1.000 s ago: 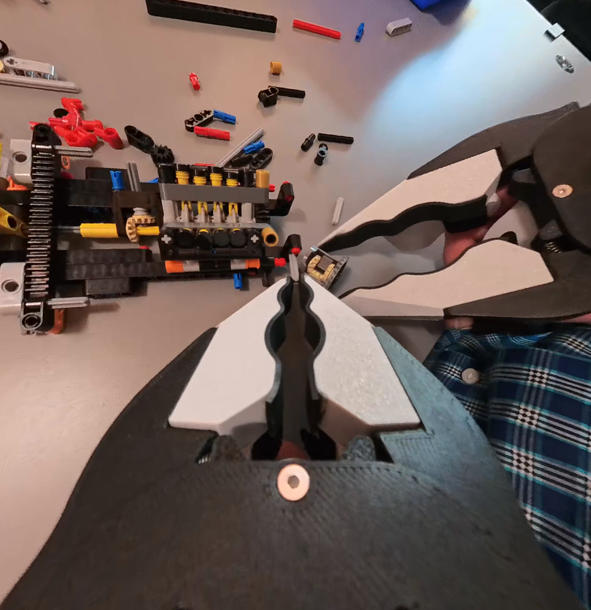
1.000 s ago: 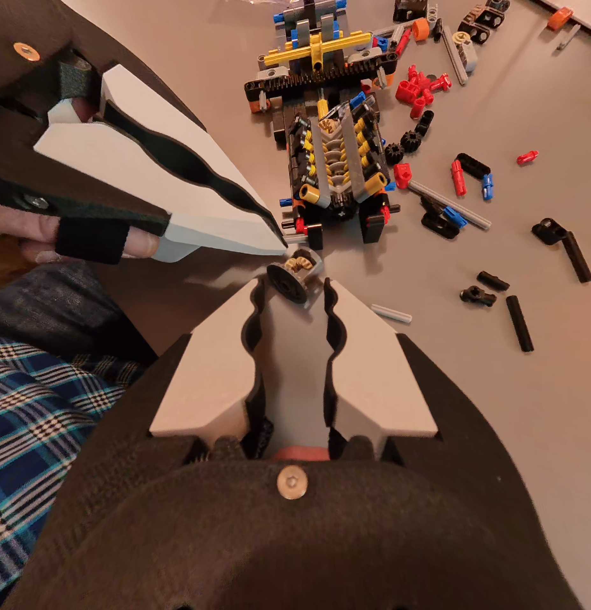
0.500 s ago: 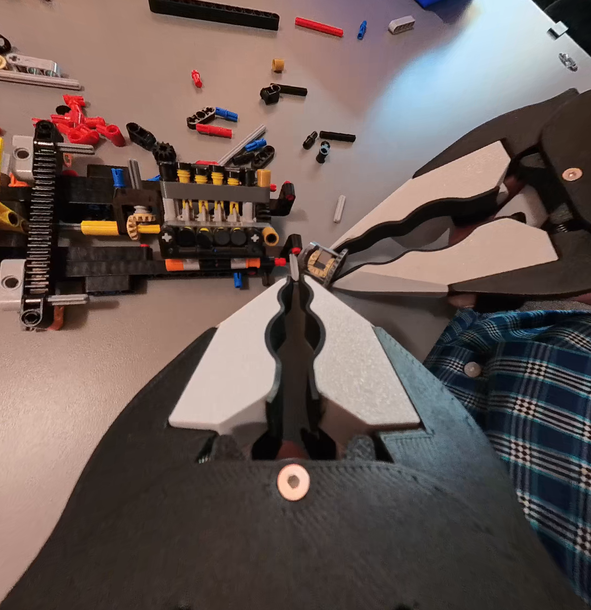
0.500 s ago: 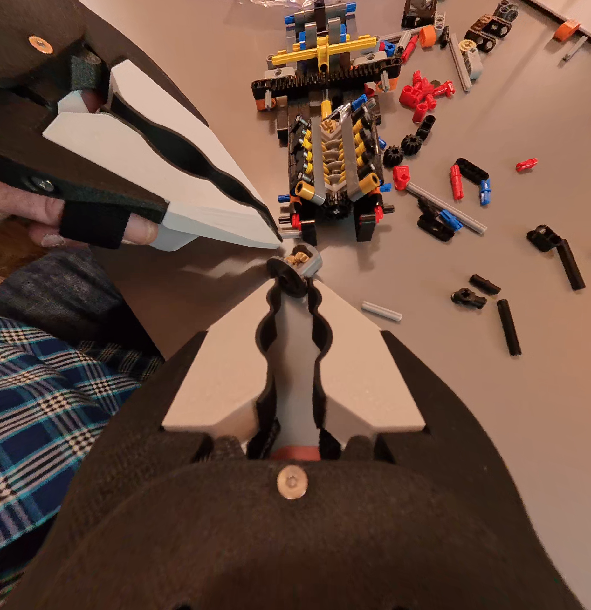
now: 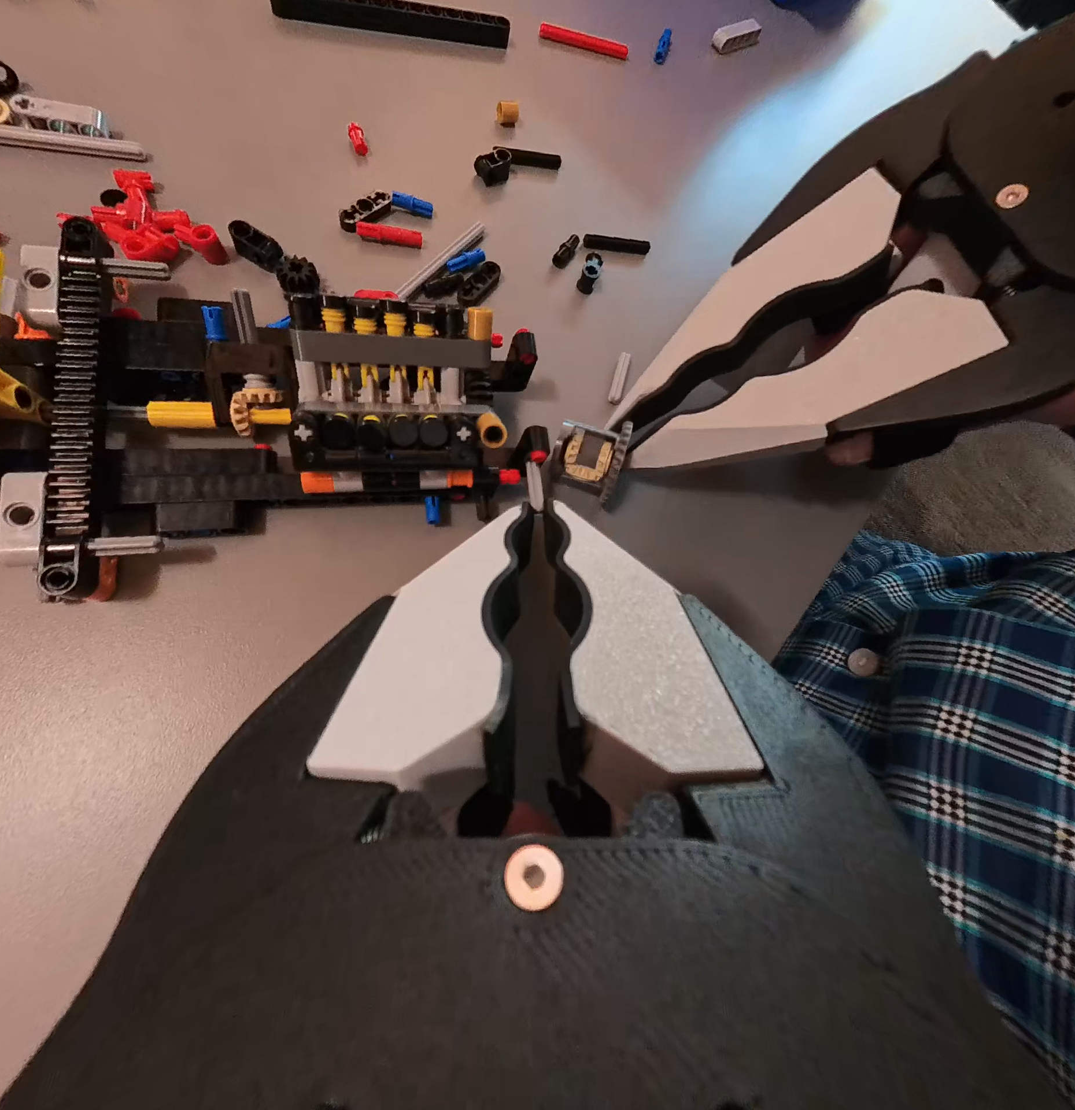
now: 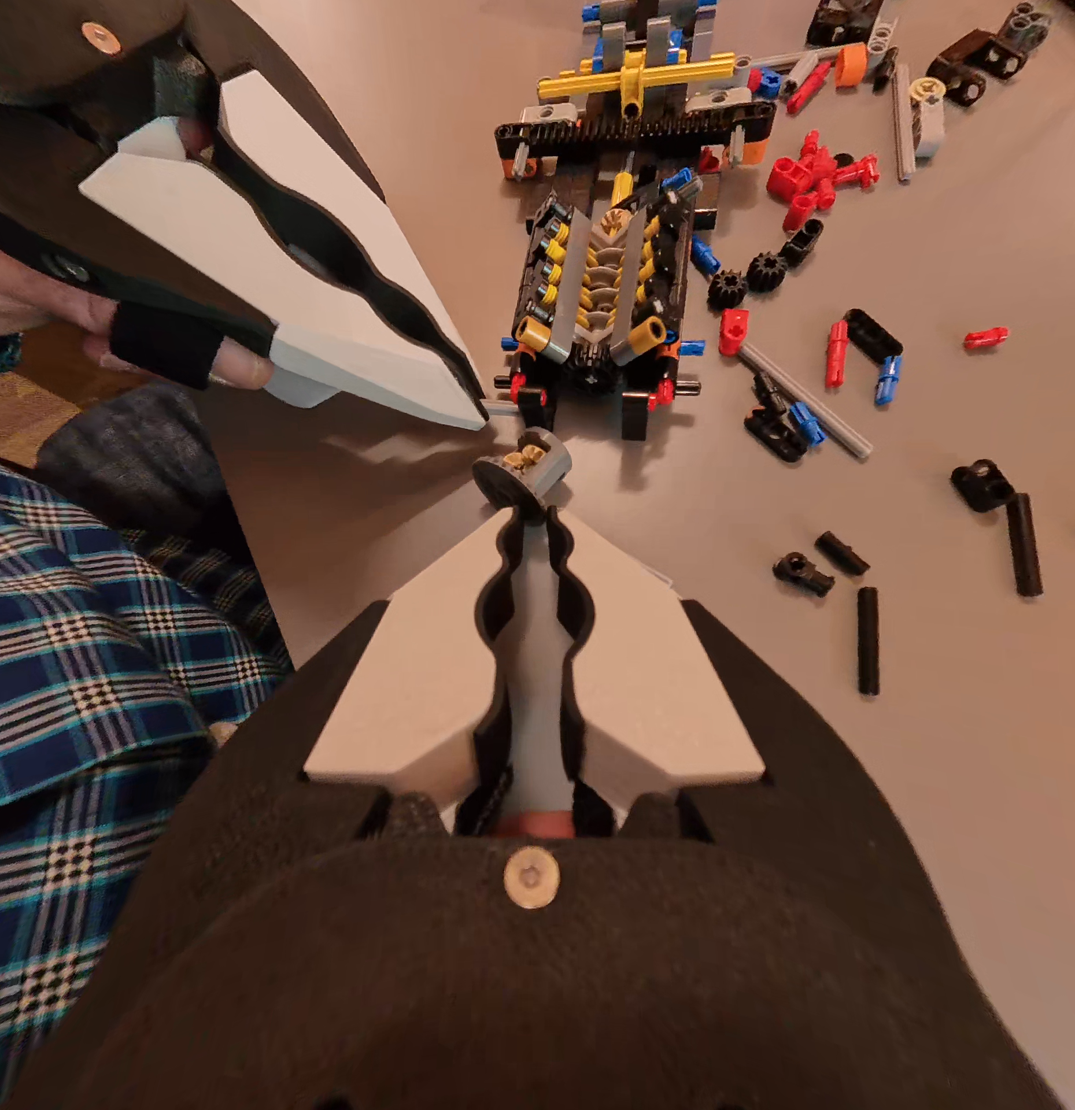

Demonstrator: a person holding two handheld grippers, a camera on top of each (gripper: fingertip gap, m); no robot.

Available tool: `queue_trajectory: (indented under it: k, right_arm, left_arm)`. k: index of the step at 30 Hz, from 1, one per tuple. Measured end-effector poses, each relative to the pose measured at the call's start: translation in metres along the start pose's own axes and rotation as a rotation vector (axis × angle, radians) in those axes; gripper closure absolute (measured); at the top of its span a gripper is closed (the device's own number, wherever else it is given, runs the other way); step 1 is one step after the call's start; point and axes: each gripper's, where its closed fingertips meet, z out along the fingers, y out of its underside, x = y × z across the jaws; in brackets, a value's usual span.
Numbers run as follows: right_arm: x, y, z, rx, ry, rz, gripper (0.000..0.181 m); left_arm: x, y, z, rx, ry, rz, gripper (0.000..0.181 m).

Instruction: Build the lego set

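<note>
While our right gripper (image 6: pixel 530 515) pinches the differential (image 6: pixel 521 470) by its gear rim just before the chassis (image 6: pixel 607 300), our left gripper (image 5: pixel 538 507) clamps a grey axle (image 5: pixel 535 488); both light, rigid, slippery.

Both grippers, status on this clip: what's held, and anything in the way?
Left gripper shut on grey axle. Right gripper shut on differential piece, beside chassis. Loose black pins off to the side, path clear.
</note>
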Motion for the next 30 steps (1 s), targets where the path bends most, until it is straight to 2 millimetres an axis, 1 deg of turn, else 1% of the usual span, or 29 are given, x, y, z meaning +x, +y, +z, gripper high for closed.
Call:
queue_trajectory:
  k: [4,11,15,16,17,21,23,25,26,30]
  right_arm:
    - [0.004,-0.001,-0.003,0.009,-0.020,-0.002,0.175]
    - [0.020,-0.006,-0.003,0.019,0.009,-0.029,0.174]
    - [0.018,-0.007,-0.007,0.036,0.028,-0.024,0.169]
    - [0.018,-0.007,-0.009,0.038,0.041,-0.011,0.164]
    - [0.017,-0.008,-0.012,0.048,0.047,0.005,0.160]
    - [-0.004,-0.009,-0.020,0.069,0.026,0.055,0.159]
    - [-0.018,-0.008,-0.020,0.065,-0.009,0.087,0.162]
    - [-0.027,-0.008,-0.018,0.064,-0.025,0.098,0.162]
    - [-0.028,-0.007,-0.015,0.061,-0.014,0.102,0.161]
    - [-0.026,-0.005,-0.005,0.052,0.033,0.114,0.147]
  left_arm:
    - [0.000,0.000,0.001,-0.003,0.000,-0.002,0.180]
    - [0.000,0.001,0.002,-0.009,-0.006,-0.003,0.180]
    - [0.000,0.000,0.002,-0.011,-0.006,-0.006,0.180]
    - [0.000,0.000,0.002,-0.011,-0.007,-0.006,0.180]
    - [0.000,0.000,0.003,-0.011,-0.007,-0.007,0.180]
    - [0.000,0.001,0.003,-0.014,-0.005,-0.008,0.180]
    - [0.000,0.001,0.003,-0.016,-0.004,-0.007,0.180]
    - [0.000,0.001,0.003,-0.017,-0.002,-0.004,0.180]
    - [0.000,0.001,0.003,-0.017,-0.001,-0.002,0.180]
    - [0.002,0.001,0.003,-0.017,0.002,0.006,0.180]
